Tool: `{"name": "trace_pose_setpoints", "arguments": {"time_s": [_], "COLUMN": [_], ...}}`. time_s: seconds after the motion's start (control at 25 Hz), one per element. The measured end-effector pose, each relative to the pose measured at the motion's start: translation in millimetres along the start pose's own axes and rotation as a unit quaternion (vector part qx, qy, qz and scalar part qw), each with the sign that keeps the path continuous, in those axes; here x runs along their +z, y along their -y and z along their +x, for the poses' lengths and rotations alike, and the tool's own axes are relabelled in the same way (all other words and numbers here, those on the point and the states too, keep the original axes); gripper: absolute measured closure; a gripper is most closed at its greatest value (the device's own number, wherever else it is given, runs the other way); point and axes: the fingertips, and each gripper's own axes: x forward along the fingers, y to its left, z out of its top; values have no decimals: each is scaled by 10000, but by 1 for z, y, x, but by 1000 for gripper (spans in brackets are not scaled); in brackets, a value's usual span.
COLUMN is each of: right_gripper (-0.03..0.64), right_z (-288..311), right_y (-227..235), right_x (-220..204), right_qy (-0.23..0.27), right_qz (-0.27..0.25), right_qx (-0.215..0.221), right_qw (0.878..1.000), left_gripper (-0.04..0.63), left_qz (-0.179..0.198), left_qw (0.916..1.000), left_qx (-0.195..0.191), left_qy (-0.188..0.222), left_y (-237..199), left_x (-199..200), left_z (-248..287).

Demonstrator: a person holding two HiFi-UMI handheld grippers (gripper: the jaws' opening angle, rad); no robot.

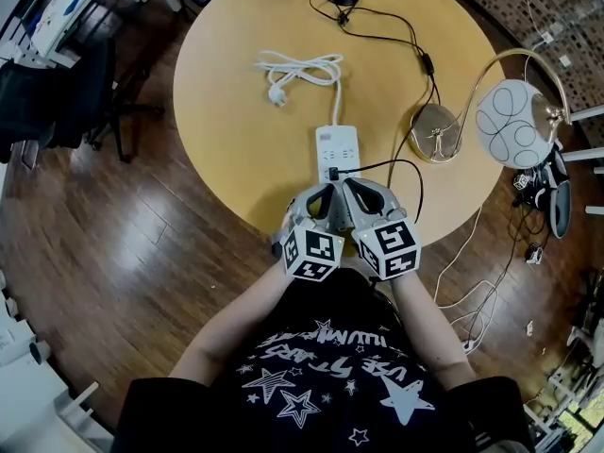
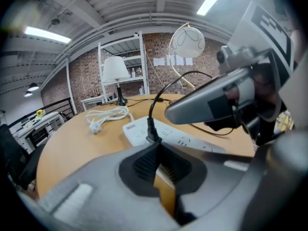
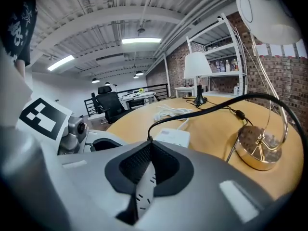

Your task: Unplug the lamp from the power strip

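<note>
While your left hand-held gripper (image 1: 324, 194) and right hand-held gripper (image 1: 352, 190) hover closed and empty over the near edge of the desk (image 1: 236, 111), the black plug (image 1: 332, 173) stands in the power strip (image 1: 337, 146) just beyond them; lamp (image 1: 510, 121) at the right edge.

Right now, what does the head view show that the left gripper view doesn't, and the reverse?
Head view only: the wood floor, the person's forearms, the brass lamp base. Left gripper view only: the ceiling lights and a white lampshade. Both: the power strip with the black plug seated in it, the coiled white cord, the globe shade.
</note>
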Motion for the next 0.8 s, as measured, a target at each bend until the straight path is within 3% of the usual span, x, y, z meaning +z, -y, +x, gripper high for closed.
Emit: {"name": "trace_pose_setpoints", "arguments": {"time_s": [0.2,0.48,0.64,0.8], "right_gripper": [602,491,489,519], "right_z": [9,24,35,44], "right_y": [-5,-9,-7,-4], "right_x": [2,-8,-7,-1], "right_qy": [-65,-364,-358,-425], "right_qz": [-201,-292,-304,-385], "right_qx": [111,198,147,-31], "right_qw": [9997,9987,9988,9983], "left_gripper": [592,592,591,592], "left_qz": [74,74,-12,143], "left_qw": [10000,9999,9999,9997], "left_qx": [-30,-79,-116,-135], "left_qy": [12,-31,-54,-120], "left_y": [1,2,1,3], "left_x": [0,1,0,1], "left_z": [0,0,0,1]}}
